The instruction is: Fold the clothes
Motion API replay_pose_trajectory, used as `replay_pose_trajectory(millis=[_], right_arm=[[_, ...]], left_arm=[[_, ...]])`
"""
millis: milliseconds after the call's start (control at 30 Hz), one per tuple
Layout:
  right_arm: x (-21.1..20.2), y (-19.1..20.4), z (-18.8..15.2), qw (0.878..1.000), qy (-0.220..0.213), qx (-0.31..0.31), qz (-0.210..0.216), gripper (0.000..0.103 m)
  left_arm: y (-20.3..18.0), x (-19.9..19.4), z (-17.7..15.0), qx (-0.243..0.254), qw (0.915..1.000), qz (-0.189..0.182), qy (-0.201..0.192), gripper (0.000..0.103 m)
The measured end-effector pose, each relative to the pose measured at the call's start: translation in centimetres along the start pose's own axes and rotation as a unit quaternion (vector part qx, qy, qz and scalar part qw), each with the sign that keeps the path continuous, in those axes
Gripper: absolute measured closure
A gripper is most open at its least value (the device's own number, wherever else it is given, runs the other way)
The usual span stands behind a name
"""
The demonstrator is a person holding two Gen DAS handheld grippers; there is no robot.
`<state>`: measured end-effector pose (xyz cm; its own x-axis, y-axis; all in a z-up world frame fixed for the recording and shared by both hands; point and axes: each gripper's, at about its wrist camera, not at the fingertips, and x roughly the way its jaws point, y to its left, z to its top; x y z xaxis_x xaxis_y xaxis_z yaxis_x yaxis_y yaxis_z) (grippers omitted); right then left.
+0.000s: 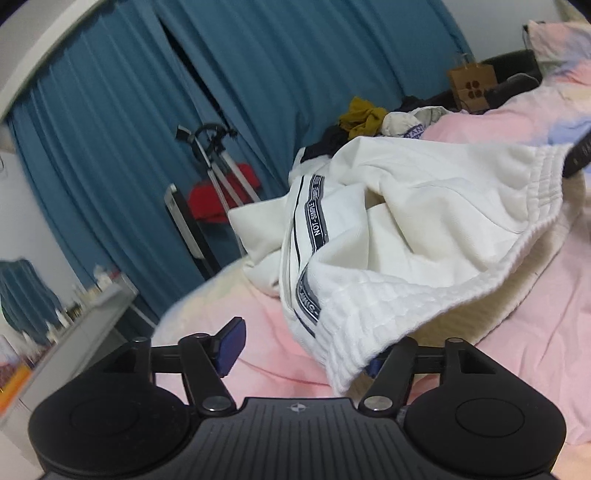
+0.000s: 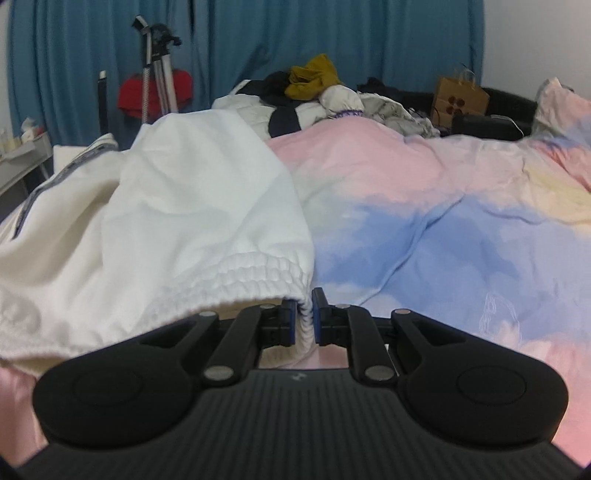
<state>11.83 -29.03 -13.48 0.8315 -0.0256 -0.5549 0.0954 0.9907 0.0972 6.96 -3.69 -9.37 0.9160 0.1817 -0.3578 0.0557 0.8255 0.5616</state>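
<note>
— Right wrist view first: what is nearest?

— Closest in, the right gripper (image 2: 304,319) has its jaws nearly together, pinching the gathered elastic waistband of the white trousers (image 2: 155,221). The cloth spreads away to the left over the pastel bedcover (image 2: 424,229).

— And from the left wrist camera?

— The left gripper (image 1: 306,343) stands wide apart. One blue pad (image 1: 231,345) shows bare on the left; the other finger is under the ribbed waistband edge, which drapes over it. Whether that finger touches the cloth cannot be told.

— Farther along?

— The trousers hang lifted between the two tools, a dark lettered stripe (image 1: 318,216) running down the side. Beyond lies a heap of clothes (image 2: 314,88), a mustard garment (image 2: 312,77) on top. A brown paper bag (image 2: 460,99) stands near the headboard, a tripod (image 2: 157,70) before the blue curtains (image 2: 332,33).
</note>
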Motion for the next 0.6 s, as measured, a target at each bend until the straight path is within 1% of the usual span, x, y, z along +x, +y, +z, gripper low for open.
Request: replay_pose_trajectory(millis=[67,133,267,300,333,367,400,433,467,500,567,600], right_arm=[[-0.5,-0.4,0.3,1.0,-0.004,0.023,0.012,0.092],[-1.3,-0.5,0.8,0.999,-0.016,0.03,0.022,0.092],[-2.7,-0.7,1.6,0.998,-0.038,0.043,0.041,0.092],[-2.7,-0.6,1.5,0.998,-0.038,0.041,0.04,0.092],[-2.6,-0.6,1.5,0.998,-0.038,0.039,0.039,0.092],[-2.6,-0.7,1.4,0.998,-0.036,0.039,0.038,0.092],[-2.3,-0.8,1.2,0.998,-0.031,0.041,0.035,0.092],[-2.0,-1.0,1.0,0.998,-0.026,0.043,0.033,0.092],[-1.8,-1.1,0.8,0.998,-0.021,0.045,0.032,0.092],[-2.1,-0.9,0.7,0.998,-0.018,0.044,0.038,0.092],[-2.7,-0.3,0.4,0.998,-0.013,0.043,0.05,0.093],[-3.1,0.0,0.3,0.997,-0.01,0.042,0.056,0.093]], left_arm=[[-0.4,-0.3,0.2,0.011,0.9999,0.004,-0.008,0.038],[-1.4,-0.5,0.5,0.034,0.9991,0.012,-0.022,0.038],[-3.8,0.2,0.8,0.068,0.9968,0.025,-0.033,0.038],[-4.2,0.5,0.8,0.074,0.9962,0.03,-0.036,0.038],[-4.6,0.9,0.9,0.079,0.9955,0.036,-0.038,0.042],[-4.7,1.3,1.1,0.071,0.9963,0.032,-0.037,0.048],[-4.7,1.6,1.3,0.06,0.9973,0.027,-0.034,0.067],[-4.5,2.0,1.6,0.044,0.9982,0.029,-0.029,0.078],[-3.7,2.1,1.7,0.023,0.9989,0.029,-0.028,0.084],[-2.8,2.1,1.9,-0.002,0.9991,0.029,-0.029,0.089],[-0.7,2.1,2.5,-0.058,0.9975,0.024,-0.031,0.091],[0.5,2.1,2.8,-0.09,0.9953,0.018,-0.032,0.091]])
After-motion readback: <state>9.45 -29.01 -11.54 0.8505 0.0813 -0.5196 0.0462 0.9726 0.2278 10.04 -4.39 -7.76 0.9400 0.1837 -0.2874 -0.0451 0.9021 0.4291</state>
